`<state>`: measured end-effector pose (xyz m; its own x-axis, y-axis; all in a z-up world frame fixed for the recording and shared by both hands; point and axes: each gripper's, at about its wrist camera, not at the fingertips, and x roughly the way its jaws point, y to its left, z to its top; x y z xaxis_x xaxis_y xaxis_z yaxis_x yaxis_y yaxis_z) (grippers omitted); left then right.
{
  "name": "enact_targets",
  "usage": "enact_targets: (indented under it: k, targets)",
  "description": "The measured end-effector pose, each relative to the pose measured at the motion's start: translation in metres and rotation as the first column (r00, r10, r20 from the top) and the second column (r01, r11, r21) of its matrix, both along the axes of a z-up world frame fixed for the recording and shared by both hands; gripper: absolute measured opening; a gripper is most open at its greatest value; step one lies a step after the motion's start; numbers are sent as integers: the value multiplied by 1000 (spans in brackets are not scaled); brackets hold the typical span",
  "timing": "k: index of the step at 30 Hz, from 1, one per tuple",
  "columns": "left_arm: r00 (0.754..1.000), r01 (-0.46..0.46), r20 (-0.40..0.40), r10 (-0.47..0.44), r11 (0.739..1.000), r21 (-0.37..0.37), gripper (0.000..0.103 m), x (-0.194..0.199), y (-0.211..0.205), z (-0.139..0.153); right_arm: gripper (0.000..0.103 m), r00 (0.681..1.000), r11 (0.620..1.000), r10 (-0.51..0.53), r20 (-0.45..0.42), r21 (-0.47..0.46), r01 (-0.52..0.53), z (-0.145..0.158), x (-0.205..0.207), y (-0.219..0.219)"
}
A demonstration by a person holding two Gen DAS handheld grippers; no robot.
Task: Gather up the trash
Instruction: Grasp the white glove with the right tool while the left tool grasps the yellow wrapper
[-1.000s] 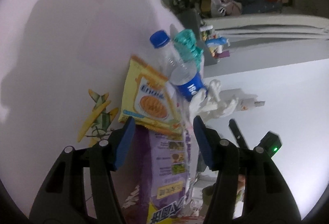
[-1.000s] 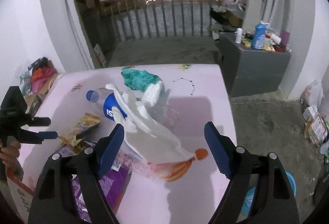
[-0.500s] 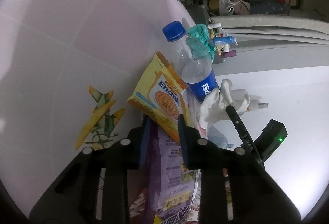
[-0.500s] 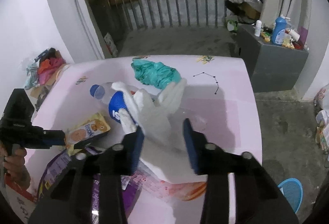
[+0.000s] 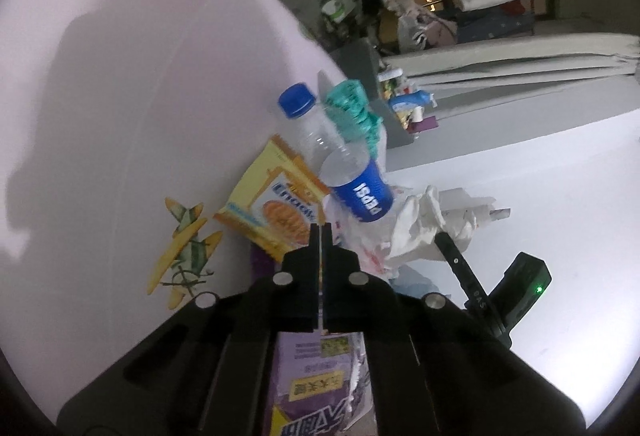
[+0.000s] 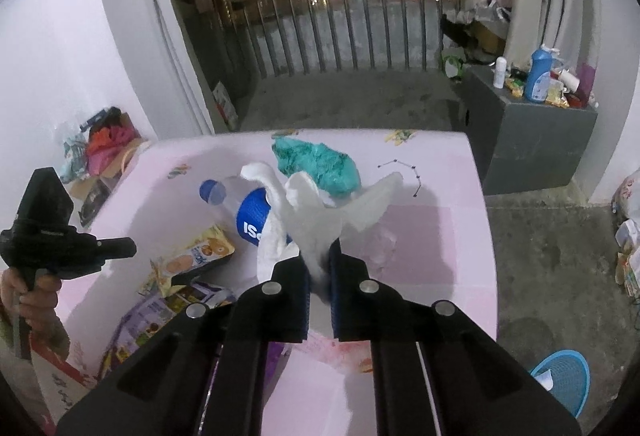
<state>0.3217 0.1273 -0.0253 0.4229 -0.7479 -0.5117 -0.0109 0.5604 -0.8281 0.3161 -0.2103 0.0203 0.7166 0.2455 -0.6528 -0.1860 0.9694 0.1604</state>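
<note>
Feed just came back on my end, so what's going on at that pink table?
A person is collecting trash with a hand-held tool in each hand. The right tool has just closed on the crumpled white tissue. The left tool has just closed on the edge of the yellow biscuit wrapper. The Pepsi bottle, teal bag and purple packet still lie on the table.
</note>
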Motion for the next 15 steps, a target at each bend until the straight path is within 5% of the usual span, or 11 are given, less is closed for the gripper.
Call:
enact_targets:
  k: [7, 11, 15]
  targets:
    - [997, -14, 75, 15, 1000, -17, 0, -9, 3, 22, 8, 998, 999, -33, 54, 25, 31, 22, -24, -11]
    - [999, -28, 28, 29, 999, -26, 2, -10, 6, 19, 8, 997, 998, -45, 61, 37, 42, 26, -32, -16]
    - [998, -52, -33, 51, 998, -23, 34, -12, 16, 6, 8, 997, 998, -50, 55, 33, 48, 25, -35, -18]
